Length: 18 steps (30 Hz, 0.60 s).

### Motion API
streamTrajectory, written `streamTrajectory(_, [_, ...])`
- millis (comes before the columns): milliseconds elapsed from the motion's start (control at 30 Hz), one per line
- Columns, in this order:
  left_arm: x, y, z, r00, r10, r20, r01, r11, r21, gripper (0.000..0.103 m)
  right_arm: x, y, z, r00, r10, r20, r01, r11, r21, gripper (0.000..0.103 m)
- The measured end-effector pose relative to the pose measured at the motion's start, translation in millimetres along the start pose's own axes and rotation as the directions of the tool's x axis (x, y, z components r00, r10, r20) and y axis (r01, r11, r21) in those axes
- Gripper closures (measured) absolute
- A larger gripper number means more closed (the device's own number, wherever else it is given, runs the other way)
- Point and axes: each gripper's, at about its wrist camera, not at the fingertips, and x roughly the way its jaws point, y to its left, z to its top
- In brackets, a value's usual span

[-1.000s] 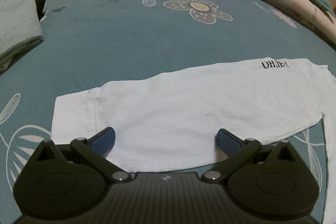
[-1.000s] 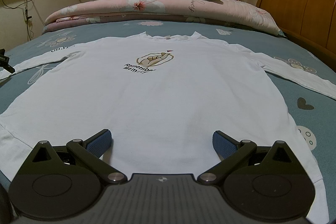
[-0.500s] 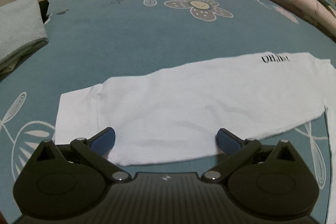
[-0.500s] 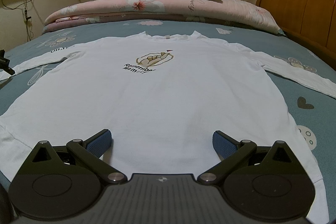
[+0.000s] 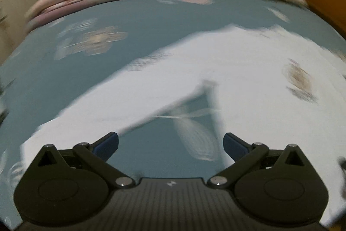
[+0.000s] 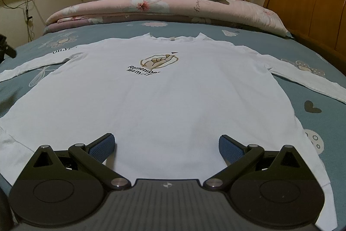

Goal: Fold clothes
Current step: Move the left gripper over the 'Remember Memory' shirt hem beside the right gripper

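Right wrist view shows one white long-sleeved T-shirt (image 6: pixel 164 101) spread flat on the bed (image 6: pixel 302 51), collar far, hem nearest, one sleeve out to each side. Just before the hem hovers the right gripper (image 6: pixel 166 145), spread wide and empty. Over the left sleeve (image 5: pixel 121 101), which runs diagonally, hangs the left gripper (image 5: pixel 170 143), likewise released, the nearer one to it.

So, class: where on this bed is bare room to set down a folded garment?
Bare blue sheet lies between the shirt collar and the rolled quilt. A smaller patch sits below the right sleeve. The middle is crowded.
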Motion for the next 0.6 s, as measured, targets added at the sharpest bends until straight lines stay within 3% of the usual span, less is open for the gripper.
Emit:
streamTrajectory(67, [5.7,-35.4,-4.6,0.998,-0.057,-0.017,0.058,0.996,0.068,0.001,-0.4,0.1,-0.5,1.000,-0.001,0.002,0.001,1.000,-0.005,0.000])
streamTrajectory(267, [16.7,-100.6,-36.9,0.991,-0.102,-0.083,0.113,0.985,0.128,0.001,-5.2,-2.9,-1.6,1.000,0.004,0.010,-0.004,1.000,0.005,0.000])
streamTrajectory(367, [6.5,-114.5,-51.7,0.981,-0.177,-0.080,0.184,0.977,0.104,0.001,-6.9,-6.0,-1.1,1.000,0.012,0.011,-0.013,1.000,0.020,0.000])
streamTrajectory(500, [-2.0,-127.5,-69.0,0.953,-0.286,-0.102,0.294,0.952,0.079,0.001,-7.1,-9.3,0.1,1.000,0.024,0.012,-0.025,0.998,0.049,0.000])
streamTrajectory(600, [4.6,-128.6,-81.0,0.952,-0.265,-0.152,0.276,0.960,0.055,0.001,-8.2,-10.4,-0.2,1.000,0.029,0.013,-0.029,0.998,0.054,0.000])
